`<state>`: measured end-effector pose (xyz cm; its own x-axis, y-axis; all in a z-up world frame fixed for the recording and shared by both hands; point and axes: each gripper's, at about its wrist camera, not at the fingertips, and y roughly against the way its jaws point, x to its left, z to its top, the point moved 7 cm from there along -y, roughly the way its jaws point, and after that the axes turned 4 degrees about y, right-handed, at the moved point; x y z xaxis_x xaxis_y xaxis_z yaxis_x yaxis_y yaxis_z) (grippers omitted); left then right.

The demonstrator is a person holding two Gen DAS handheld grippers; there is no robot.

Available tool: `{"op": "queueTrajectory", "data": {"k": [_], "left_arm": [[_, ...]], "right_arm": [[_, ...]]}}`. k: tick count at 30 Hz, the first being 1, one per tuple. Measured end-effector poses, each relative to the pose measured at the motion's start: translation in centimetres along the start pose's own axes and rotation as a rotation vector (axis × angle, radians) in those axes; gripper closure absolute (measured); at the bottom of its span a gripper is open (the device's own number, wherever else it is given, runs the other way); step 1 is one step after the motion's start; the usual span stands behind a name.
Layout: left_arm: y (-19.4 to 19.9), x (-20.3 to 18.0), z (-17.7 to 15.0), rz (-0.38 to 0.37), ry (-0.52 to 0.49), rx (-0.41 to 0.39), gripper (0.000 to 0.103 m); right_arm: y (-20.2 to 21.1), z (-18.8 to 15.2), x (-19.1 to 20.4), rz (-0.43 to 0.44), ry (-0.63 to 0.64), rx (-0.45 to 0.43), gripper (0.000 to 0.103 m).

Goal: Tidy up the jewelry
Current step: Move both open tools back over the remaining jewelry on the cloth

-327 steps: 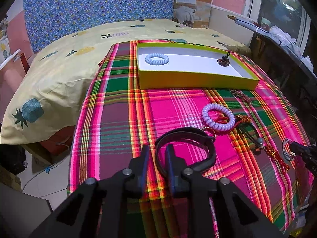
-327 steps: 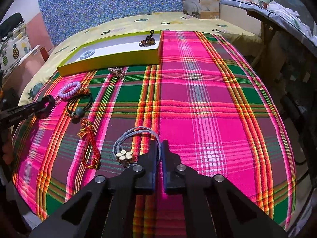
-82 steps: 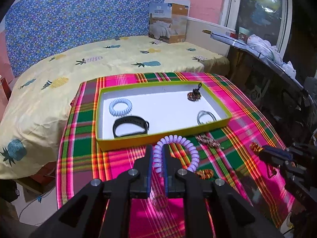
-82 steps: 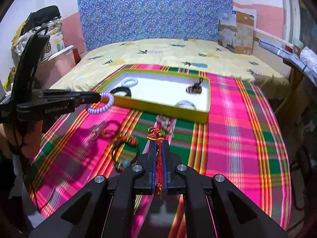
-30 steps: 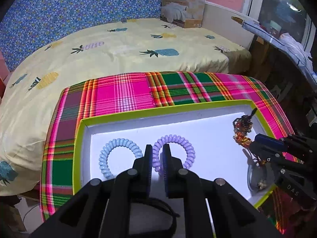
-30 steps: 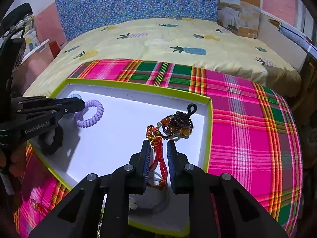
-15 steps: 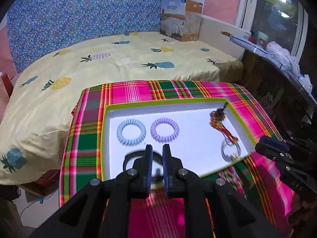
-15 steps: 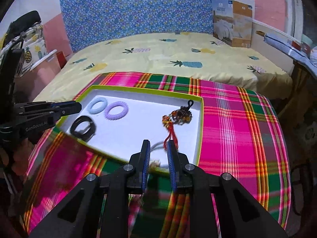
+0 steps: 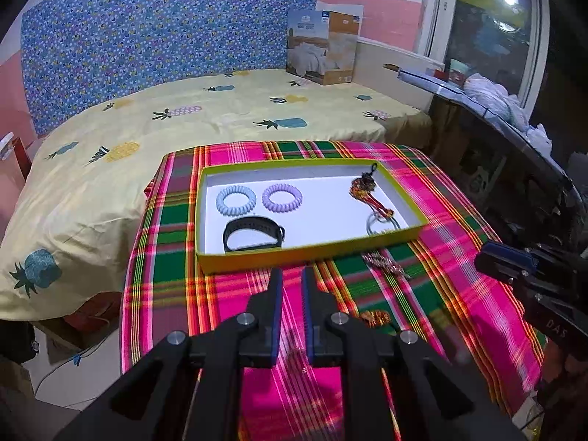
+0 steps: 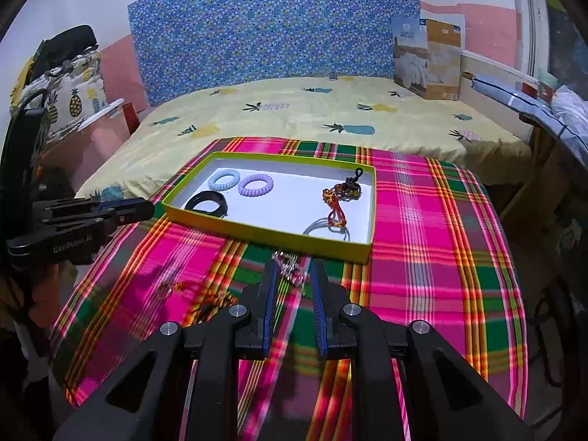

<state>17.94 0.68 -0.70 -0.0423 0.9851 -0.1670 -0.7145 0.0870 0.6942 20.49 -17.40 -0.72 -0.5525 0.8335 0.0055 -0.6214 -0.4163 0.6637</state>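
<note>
Both hand-held grippers hover empty over the plaid cloth, short of the yellow-rimmed tray: the right gripper has a wide gap between its blue pads, the left gripper shows a narrower gap, w/ nothing between the fingers of either.

Largest risk is the cloth itself: it drapes over the surface's edges, left and right, so a snagged fingertip could drag it, and the tray, toward the drop beside the pineapple bedspread. Open room is good on the right half of the cloth, tighter near the tray's front wall.

Inside the tray lie a black band, pale blue coil tie, lilac coil tie, beaded charm w/ red tassel and a grey loop, the tassel end touching the loop. Any new drop there could tangle them.

Loose on the cloth, still to be sorted: a small sparkly piece just before the tray wall, right under the right gripper's tips, and an orange-brown beaded item nearer the left gripper; prob. bracelets, but blur hides detail. Pinching the thin piece flat risks catching cloth w/ it, or shoving it under the tray edge.
</note>
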Motion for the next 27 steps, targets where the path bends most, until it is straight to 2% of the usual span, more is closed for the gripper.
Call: {"op": "queueTrajectory", "data": {"k": [17, 19, 21, 27], "left_arm": [[3.6, -0.3, -3.7, -0.017, -0.009, -0.027, 0.092], [3.8, -0.2, -4.0, -0.013, -0.010, -0.030, 0.090], [3.9, -0.1, -4.3, -0.015, -0.006, -0.031, 0.083], [3.8, 0.7, -5.1, -0.009, 0.009, -0.023, 0.082]], "right_arm": [[3.0, -3.1, 1.8, 0.003, -0.005, -0.005, 0.085], [3.1, -3.2, 1.9, 0.005, -0.002, -0.007, 0.085], [3.2, -3.3, 2.0, 0.007, -0.001, -0.007, 0.085], [2.9, -3.6, 2.0, 0.018, 0.000, 0.000, 0.085]]}}
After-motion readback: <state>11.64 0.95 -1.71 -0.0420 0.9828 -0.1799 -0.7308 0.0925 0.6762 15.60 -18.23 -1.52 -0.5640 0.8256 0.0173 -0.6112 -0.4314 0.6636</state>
